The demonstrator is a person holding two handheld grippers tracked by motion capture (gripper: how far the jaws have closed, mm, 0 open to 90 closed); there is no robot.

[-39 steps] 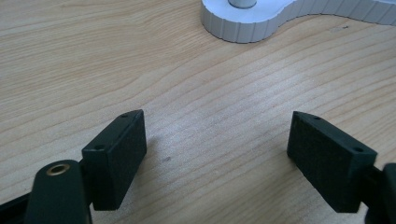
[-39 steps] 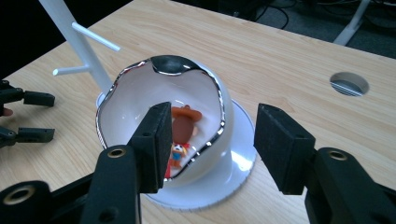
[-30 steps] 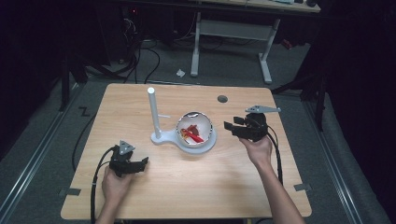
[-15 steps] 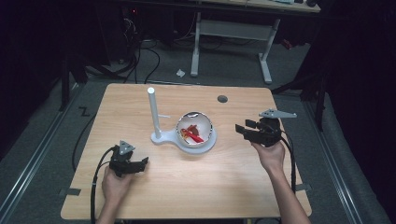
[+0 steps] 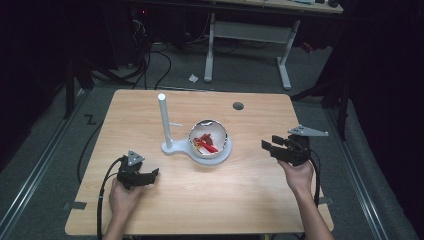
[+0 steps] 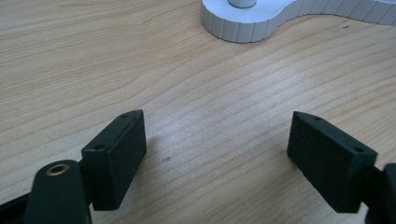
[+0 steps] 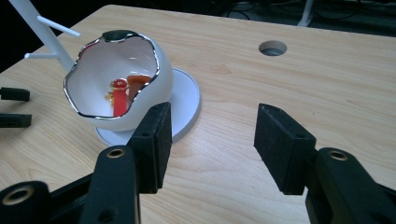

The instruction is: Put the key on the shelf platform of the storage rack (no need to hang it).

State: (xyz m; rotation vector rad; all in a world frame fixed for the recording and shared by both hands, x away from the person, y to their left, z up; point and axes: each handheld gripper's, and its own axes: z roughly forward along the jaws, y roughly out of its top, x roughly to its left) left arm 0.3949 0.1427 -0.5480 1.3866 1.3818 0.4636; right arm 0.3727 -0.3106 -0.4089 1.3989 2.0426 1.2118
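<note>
A white bowl with a wavy metallic rim holds red pieces and sits on the round end of a white stand with an upright post. My right gripper hovers to the right of the bowl, apart from it, jaws open and empty. In the right gripper view the bowl and its red pieces lie ahead left of my right gripper. My left gripper rests near the table's front left, open. In its own view the left gripper has bare wood between the jaws, and the stand base lies ahead.
The wooden table has a round cable hole at the back right. Thin pegs stick out from the post. Cables and a desk frame stand on the dark floor behind the table.
My right gripper has drawn away from the bowl, to the right and slightly toward the near edge, with its jaws unchanged. The left gripper has stayed put.
</note>
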